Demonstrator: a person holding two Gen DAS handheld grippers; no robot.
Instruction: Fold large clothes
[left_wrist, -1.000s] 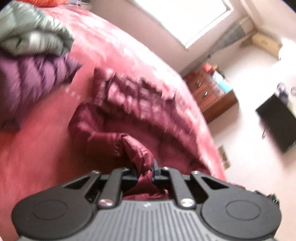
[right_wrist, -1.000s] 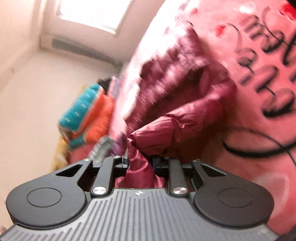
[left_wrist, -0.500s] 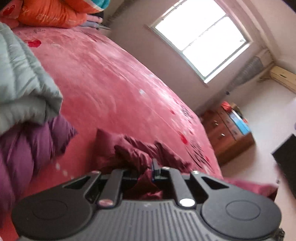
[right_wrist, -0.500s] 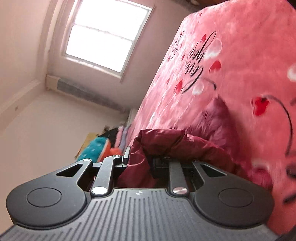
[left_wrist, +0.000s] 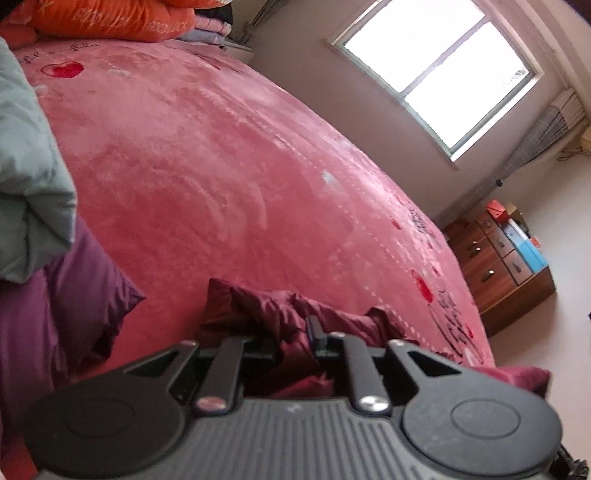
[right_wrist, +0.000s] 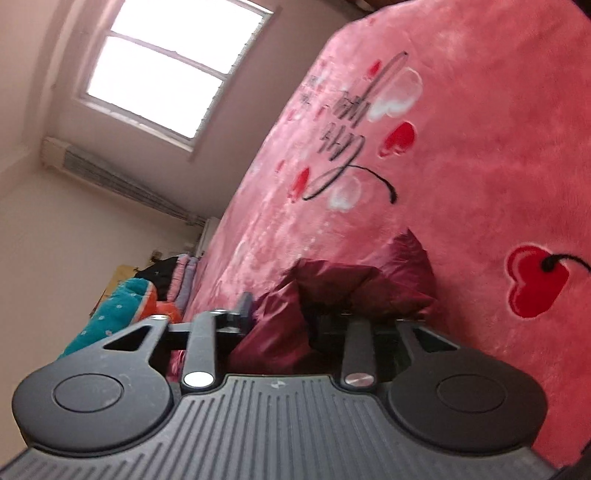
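Note:
A maroon puffer jacket (left_wrist: 258, 306) lies bunched low on the pink bed cover (left_wrist: 221, 166), right in front of both grippers. My left gripper (left_wrist: 291, 338) has a fold of it pinched between its fingers, and its jaws are opening. In the right wrist view the same jacket (right_wrist: 388, 273) is heaped on the bed cover (right_wrist: 480, 129). My right gripper (right_wrist: 291, 314) stands with jaws wide and still opening. A fold of the jacket lies loose between them; its right finger is hidden under the cloth.
A grey-green garment (left_wrist: 26, 166) lies on a purple puffer jacket (left_wrist: 55, 314) at the left. Orange bedding (left_wrist: 110, 18) and teal bedding (right_wrist: 114, 314) are piled at the bed's head. A wooden dresser (left_wrist: 506, 266) stands past the bed's right edge.
Both grippers carried the jacket's edge forward over the rest of it and sank low to the bed. The right jaws have spread wide; the left jaws have parted slightly.

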